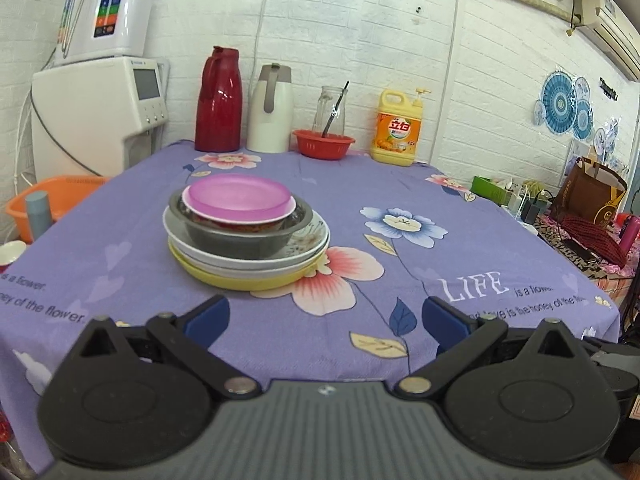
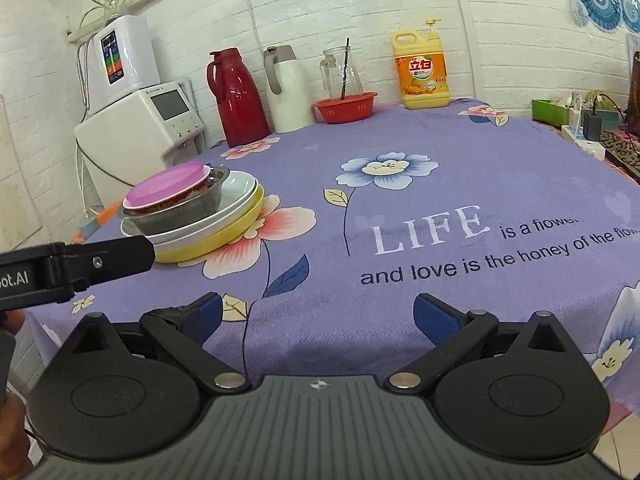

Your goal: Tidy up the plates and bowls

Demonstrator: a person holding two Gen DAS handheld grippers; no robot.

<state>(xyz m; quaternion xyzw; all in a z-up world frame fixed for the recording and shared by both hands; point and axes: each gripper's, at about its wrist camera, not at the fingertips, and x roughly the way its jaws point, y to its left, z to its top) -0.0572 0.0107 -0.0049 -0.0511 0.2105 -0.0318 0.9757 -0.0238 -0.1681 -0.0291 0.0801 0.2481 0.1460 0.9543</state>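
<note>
Just ahead of the left tongs point(image 1: 326, 322), a stack point(image 1: 246, 232) of plates and bowls is seen on the worktop point(image 1: 460, 264); both left and right tongs point(image 2: 318, 316) are held wide open, empty.

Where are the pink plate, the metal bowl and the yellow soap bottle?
pink plate point(image 1: 239, 197): left wrist view, on its flat top face.
metal bowl point(image 1: 236, 236): left wrist view, on its dark outer wall.
yellow soap bottle point(image 2: 425, 74): right wrist view, on its orange label.
</note>
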